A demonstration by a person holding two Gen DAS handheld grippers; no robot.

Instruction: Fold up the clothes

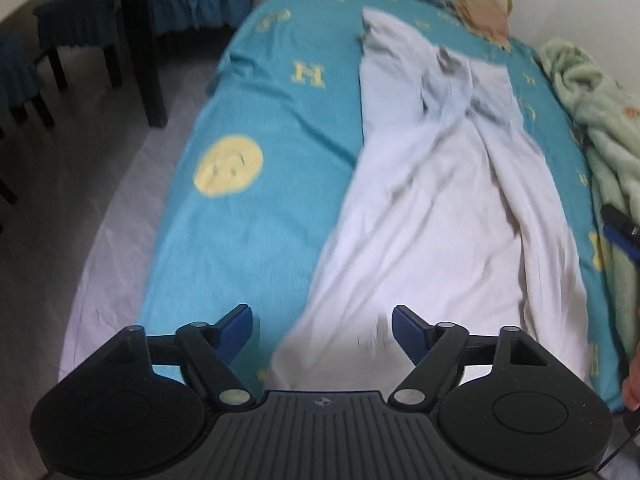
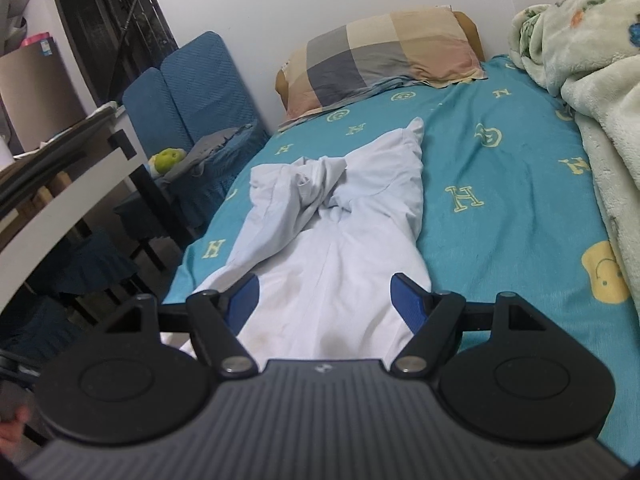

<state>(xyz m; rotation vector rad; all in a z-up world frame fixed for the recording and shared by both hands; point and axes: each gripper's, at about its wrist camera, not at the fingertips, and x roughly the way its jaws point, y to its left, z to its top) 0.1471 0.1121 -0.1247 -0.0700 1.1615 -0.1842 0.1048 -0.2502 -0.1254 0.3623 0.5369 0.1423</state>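
Note:
A white garment (image 1: pixel 432 208) lies lengthwise on the teal bed sheet (image 1: pixel 260 208), its far end bunched and creased. My left gripper (image 1: pixel 322 330) is open, hovering above the garment's near hem with nothing between its blue pads. In the right wrist view the same white garment (image 2: pixel 336 240) stretches away from me toward the pillow, with crumpled folds near its middle. My right gripper (image 2: pixel 324 300) is open too, its blue pads straddling the near end of the cloth without pinching it. The right gripper's tip (image 1: pixel 622 228) peeks in at the left view's right edge.
A checked pillow (image 2: pixel 384 52) lies at the head of the bed. A pale green fleece blanket (image 2: pixel 592 80) is heaped along the bed's right side. Blue-covered chairs (image 2: pixel 192 92) and a white desk (image 2: pixel 60 208) stand left of the bed, over grey floor (image 1: pixel 60 200).

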